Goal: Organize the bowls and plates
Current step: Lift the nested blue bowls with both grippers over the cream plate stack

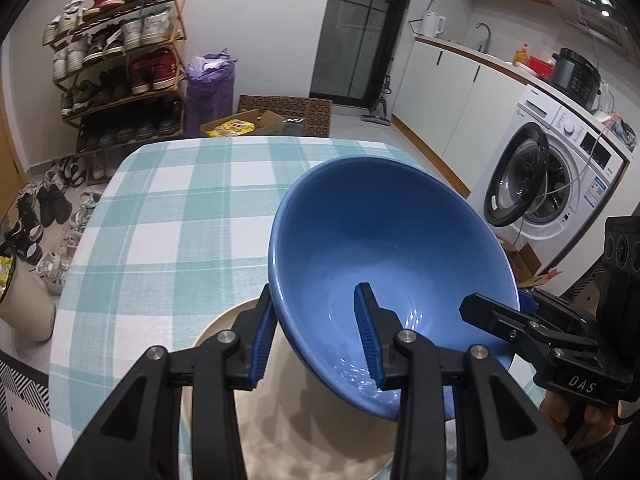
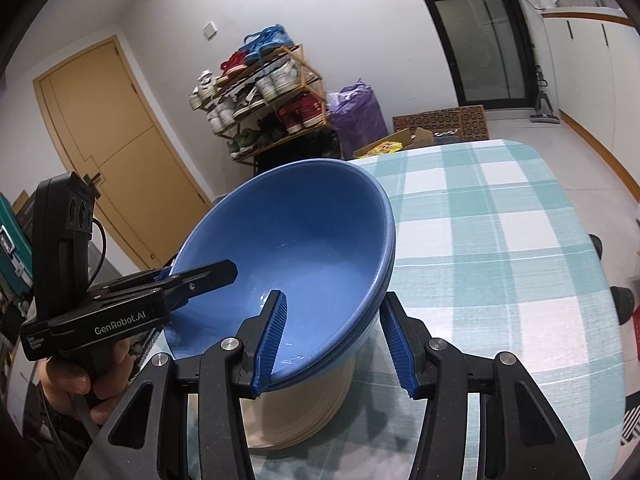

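A blue bowl sits on a stack of cream plates on the checked tablecloth. In the right wrist view the bowl shows a doubled rim, like two nested bowls, on the cream stack. My left gripper straddles the bowl's left rim, one finger inside and one outside, with a wide gap. My right gripper straddles the right rim the same way. Each gripper shows in the other view: the right one, the left one.
The checked table stretches away beyond the bowl. A washing machine with an open door stands to the right, a shoe rack and boxes on the floor behind. A wooden door is at the left.
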Motion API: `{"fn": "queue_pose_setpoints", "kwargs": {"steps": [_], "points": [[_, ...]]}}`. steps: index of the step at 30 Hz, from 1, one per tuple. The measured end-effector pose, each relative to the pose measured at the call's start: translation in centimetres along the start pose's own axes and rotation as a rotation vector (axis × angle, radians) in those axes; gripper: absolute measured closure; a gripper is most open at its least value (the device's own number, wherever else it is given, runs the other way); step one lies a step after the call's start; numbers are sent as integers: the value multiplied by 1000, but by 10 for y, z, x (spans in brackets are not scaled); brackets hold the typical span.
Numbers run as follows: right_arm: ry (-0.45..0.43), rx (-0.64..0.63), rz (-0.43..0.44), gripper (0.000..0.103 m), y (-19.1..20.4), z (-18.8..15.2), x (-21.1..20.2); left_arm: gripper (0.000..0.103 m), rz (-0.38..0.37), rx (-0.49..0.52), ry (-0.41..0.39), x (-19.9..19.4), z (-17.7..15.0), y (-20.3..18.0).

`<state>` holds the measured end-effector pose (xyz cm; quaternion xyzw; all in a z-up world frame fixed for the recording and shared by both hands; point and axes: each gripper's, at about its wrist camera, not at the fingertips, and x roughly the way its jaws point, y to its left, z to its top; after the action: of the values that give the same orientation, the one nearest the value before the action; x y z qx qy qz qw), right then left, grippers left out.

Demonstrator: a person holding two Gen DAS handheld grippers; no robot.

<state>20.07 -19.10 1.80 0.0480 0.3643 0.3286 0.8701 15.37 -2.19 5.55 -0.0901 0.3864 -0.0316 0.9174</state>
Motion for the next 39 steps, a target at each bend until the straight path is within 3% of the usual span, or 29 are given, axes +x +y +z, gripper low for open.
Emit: {"fn": "queue_pose_setpoints", "kwargs": {"steps": [25,39], "points": [[110,-76,48,53,45,-25,57,66,70,-80,21,-3,-37,56],[85,-56,28,49,45,-21,59,63,57,-79,23,7,-33,61]]}}
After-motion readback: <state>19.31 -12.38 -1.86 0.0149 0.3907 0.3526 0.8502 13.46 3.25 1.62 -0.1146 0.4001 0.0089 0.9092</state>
